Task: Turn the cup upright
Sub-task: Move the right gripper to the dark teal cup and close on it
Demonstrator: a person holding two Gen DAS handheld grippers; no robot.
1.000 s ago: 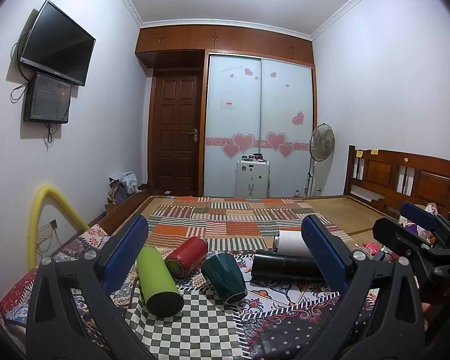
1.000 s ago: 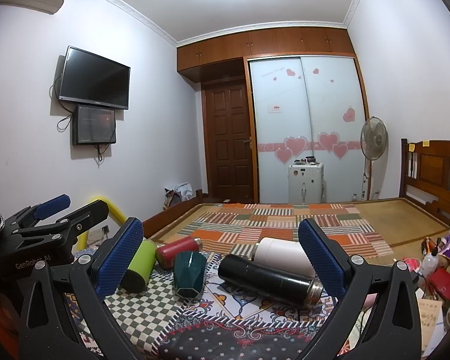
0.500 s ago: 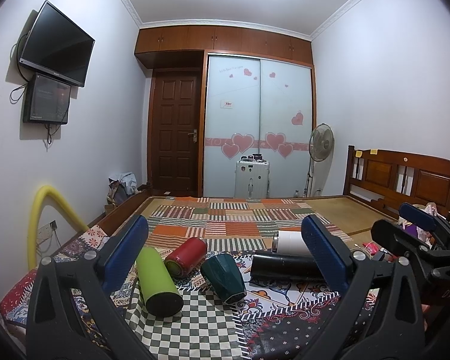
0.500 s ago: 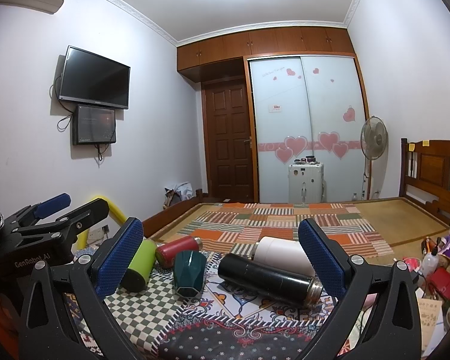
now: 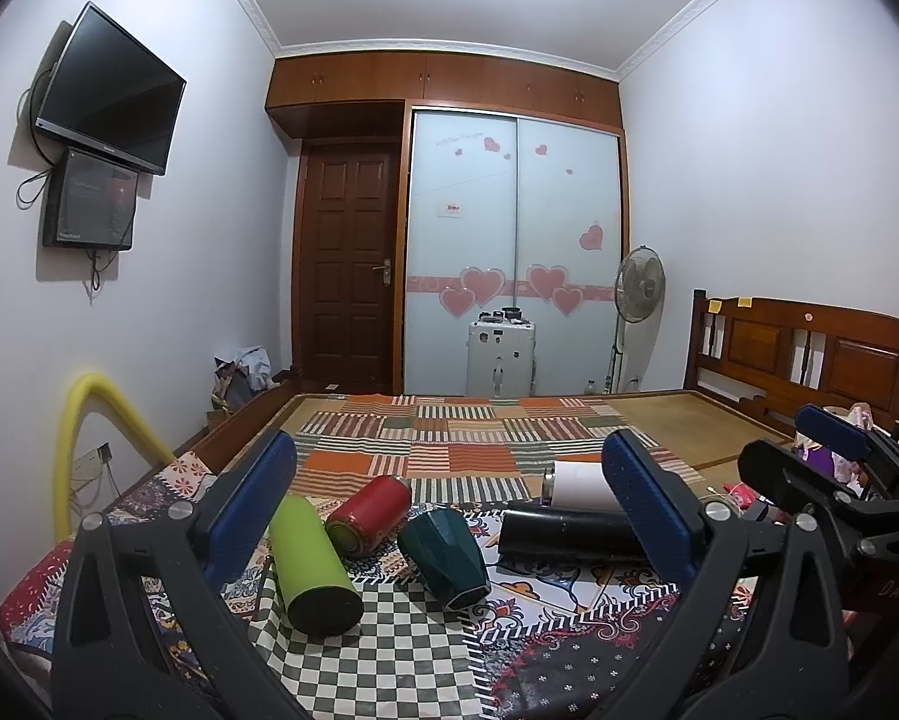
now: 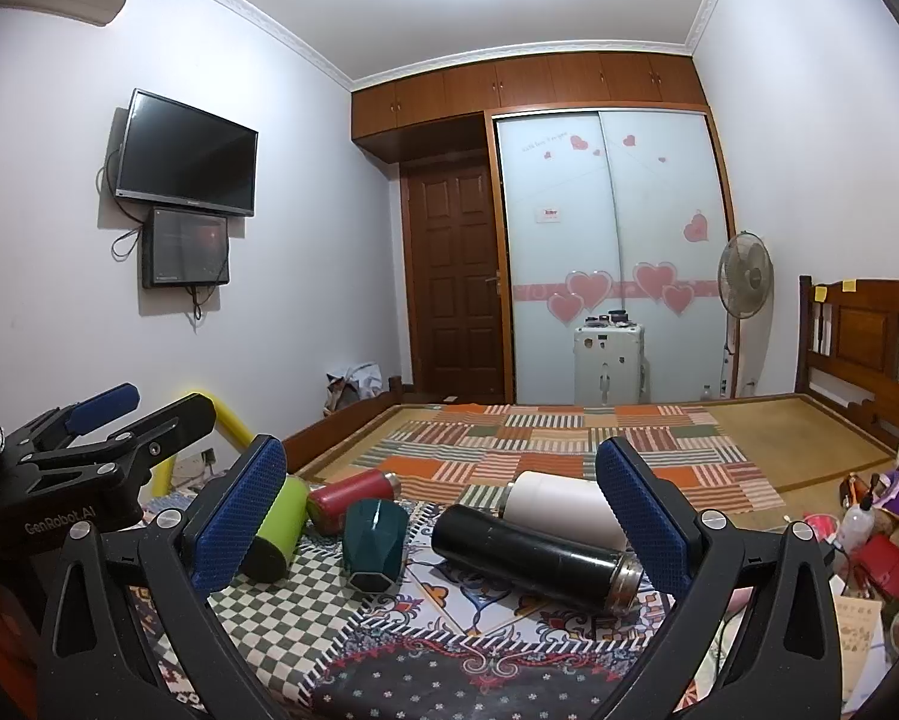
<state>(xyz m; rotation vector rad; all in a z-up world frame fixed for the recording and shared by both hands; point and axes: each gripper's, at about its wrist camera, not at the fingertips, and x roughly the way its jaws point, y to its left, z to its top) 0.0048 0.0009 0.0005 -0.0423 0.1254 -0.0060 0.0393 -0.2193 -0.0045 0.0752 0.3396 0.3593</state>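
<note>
Several cups and flasks lie on their sides on the patterned bed cover: a lime green tumbler (image 5: 312, 564) (image 6: 278, 525), a red can-shaped cup (image 5: 370, 515) (image 6: 348, 498), a dark green faceted cup (image 5: 444, 549) (image 6: 375, 543), a black flask (image 5: 569, 535) (image 6: 530, 552) and a white flask (image 5: 578, 485) (image 6: 560, 507). My left gripper (image 5: 449, 516) is open and empty, held above and short of them. My right gripper (image 6: 440, 513) is open and empty, likewise short of them. Each gripper shows at the edge of the other's view.
The bed cover (image 5: 389, 648) lies over a woven mat (image 5: 677, 420). A wooden headboard (image 5: 809, 360) stands on the right. Toys, a small bottle and a red box (image 6: 881, 540) clutter the right side. A yellow foam tube (image 5: 83, 438) arches at the left wall.
</note>
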